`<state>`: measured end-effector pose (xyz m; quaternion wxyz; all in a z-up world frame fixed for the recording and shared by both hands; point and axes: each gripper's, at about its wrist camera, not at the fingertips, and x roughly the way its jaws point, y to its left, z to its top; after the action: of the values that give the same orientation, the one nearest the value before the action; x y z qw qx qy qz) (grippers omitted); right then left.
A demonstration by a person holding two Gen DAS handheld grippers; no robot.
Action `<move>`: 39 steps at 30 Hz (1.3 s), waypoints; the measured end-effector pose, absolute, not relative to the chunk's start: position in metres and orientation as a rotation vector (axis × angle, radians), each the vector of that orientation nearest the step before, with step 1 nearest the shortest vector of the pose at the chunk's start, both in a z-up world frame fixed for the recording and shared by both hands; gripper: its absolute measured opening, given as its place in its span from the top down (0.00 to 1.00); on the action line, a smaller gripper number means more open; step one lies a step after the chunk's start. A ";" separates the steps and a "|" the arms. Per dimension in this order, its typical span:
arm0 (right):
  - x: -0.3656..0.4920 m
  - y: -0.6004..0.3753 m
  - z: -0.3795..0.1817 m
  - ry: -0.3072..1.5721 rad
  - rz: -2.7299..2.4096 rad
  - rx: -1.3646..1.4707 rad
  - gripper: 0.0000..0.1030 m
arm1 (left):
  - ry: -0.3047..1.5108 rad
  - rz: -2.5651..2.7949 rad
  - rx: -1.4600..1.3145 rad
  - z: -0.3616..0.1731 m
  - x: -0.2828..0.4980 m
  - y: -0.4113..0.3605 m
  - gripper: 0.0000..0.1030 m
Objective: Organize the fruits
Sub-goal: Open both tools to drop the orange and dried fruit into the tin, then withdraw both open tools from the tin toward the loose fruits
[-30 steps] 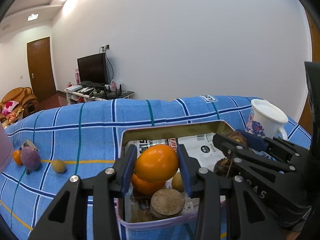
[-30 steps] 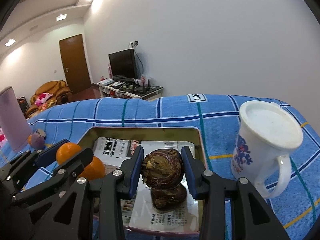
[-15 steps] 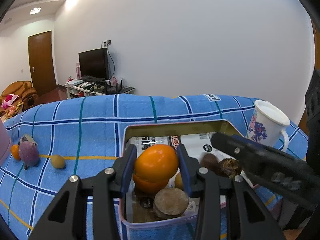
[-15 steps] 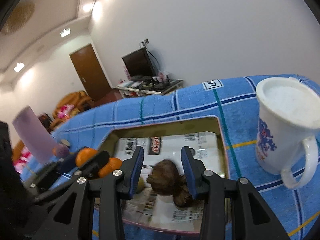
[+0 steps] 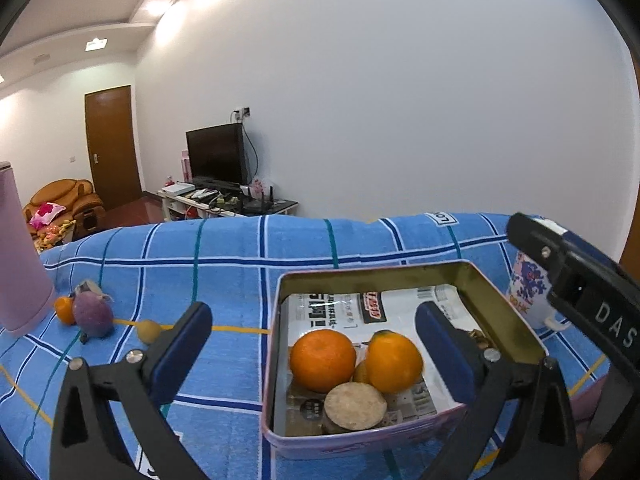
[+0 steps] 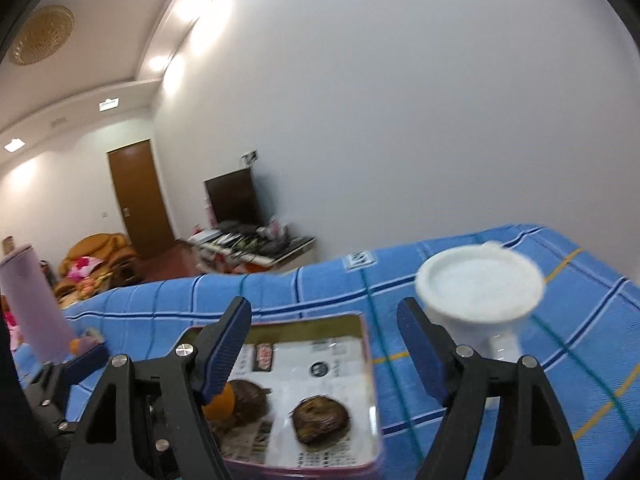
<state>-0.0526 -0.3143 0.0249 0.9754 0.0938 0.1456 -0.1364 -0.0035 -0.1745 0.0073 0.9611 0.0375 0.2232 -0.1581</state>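
oranges [image 5: 348,358] lie in tin [image 5: 404,270], between opening left gripper [image 5: 314,344] fingers

We see a room evenly lit by recessed ceiling lights [image 5: 96,43], whose glare washes the plain white wall [image 5: 400,100]. The left wrist view is sharp; the right wrist view is smeared by motion blur, softening the white ceramic mug [image 6: 480,292]. Fisheye distortion bends both pictures, and black vignetting fills their corners.

Black left gripper [image 5: 314,340] and right gripper [image 6: 324,344]; blue-padded jaws, silver screws, white "DAS" lettering.
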 end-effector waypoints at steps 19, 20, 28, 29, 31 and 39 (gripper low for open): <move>-0.070 -0.298 0.021 0.262 -0.290 0.107 0.25 | 0.421 -0.291 0.097 0.007 -0.027 -0.162 0.00; -0.072 -0.297 0.021 0.262 -0.290 0.104 0.25 | 0.422 -0.291 0.100 0.007 -0.028 -0.161 0.00; -0.085 -0.283 0.023 0.272 -0.298 0.058 0.25 | 0.445 -0.275 0.121 0.006 -0.034 -0.142 0.00; -0.086 -0.281 0.023 0.272 -0.300 0.054 0.25 | 0.448 -0.276 0.129 0.006 -0.034 -0.138 0.00; -0.088 -0.279 0.022 0.281 -0.302 0.054 0.25 | 0.451 -0.269 0.146 0.005 -0.034 -0.132 0.00; -0.084 -0.272 0.026 0.282 -0.310 0.132 0.25 | 0.365 -0.211 0.164 0.024 -0.022 -0.087 0.00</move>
<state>-0.0841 -0.2716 0.0264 0.9759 0.0654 0.1400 -0.1538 -0.0218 -0.0875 0.0235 0.9746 0.0814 0.1809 -0.1044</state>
